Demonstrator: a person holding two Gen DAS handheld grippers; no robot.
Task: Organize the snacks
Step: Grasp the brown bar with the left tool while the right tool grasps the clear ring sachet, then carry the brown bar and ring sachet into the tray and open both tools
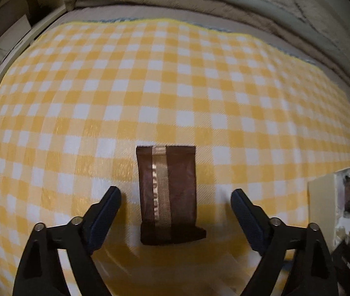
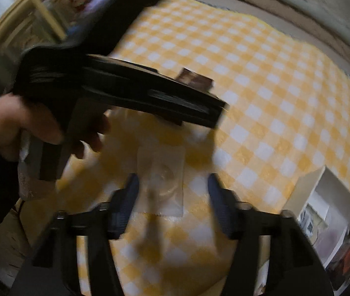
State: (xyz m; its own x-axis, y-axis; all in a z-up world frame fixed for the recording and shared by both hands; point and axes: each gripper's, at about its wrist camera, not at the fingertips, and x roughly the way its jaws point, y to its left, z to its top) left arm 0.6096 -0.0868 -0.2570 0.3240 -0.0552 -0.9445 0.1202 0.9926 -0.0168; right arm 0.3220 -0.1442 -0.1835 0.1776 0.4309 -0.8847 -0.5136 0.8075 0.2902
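Yellow-and-white checked cloth (image 1: 175,86) covers the bed, bedding (image 1: 199,0) bunched along its far edge. We note a brown snack packet (image 1: 167,192) flat on the cloth between the released left tongs (image 1: 175,198), untouched. A clear wrapped snack (image 2: 161,185) lies between the right tongs (image 2: 172,185), likewise released. A white box (image 1: 323,212) sits at the right edge.
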